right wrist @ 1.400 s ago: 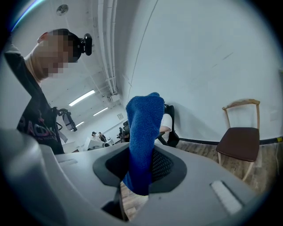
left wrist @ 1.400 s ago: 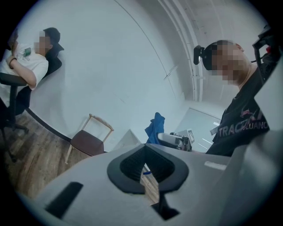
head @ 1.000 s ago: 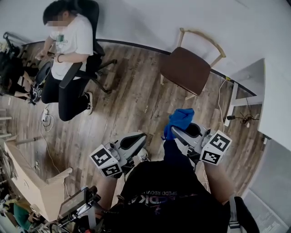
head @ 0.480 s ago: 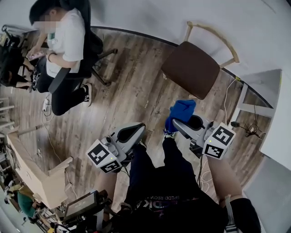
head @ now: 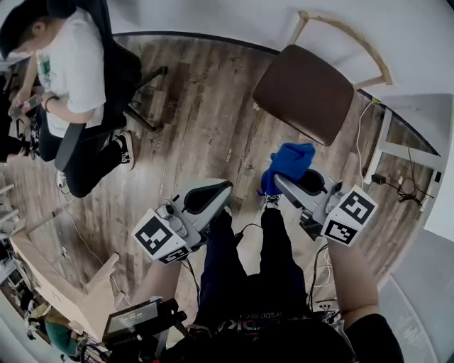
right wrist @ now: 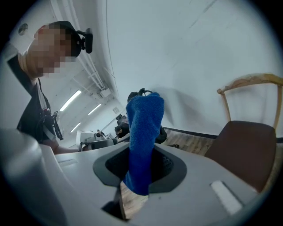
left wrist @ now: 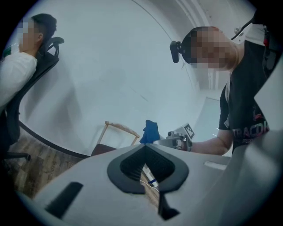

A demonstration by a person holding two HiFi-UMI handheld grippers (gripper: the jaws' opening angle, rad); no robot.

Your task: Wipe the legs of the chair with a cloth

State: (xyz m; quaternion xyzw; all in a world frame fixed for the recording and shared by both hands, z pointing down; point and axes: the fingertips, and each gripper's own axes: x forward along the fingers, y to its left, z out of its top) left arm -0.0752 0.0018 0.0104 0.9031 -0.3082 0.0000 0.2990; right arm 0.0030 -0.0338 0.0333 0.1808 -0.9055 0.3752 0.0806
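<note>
I have the blue cloth [head: 289, 163] clamped in my right gripper [head: 282, 186]. Its jaws are closed on the lower part of the cloth, and the rest stands up above them in a loose bunch. The cloth hangs in the air just short of the chair [head: 305, 92], on the side of the seat that faces me, and touches no part of it.

The chair has a dark brown seat and a curved back rail of pale wood. Its back is to the white wall [head: 234, 21], and it stands on the wooden floor [head: 198, 120]. From above the seat covers most of the legs, so I can see only slim pale pieces at its edges.

My left gripper [head: 218, 190] is pressed shut with nothing between its jaws. It sits farther from the chair than the right one, off to the left of the cloth and apart from it.

My own legs [head: 241, 262] stand on the floor on the near side of the chair, below both grippers.

Well to the left of the chair a person [head: 67, 78] in a white shirt sits in a black office chair [head: 124, 71].
</note>
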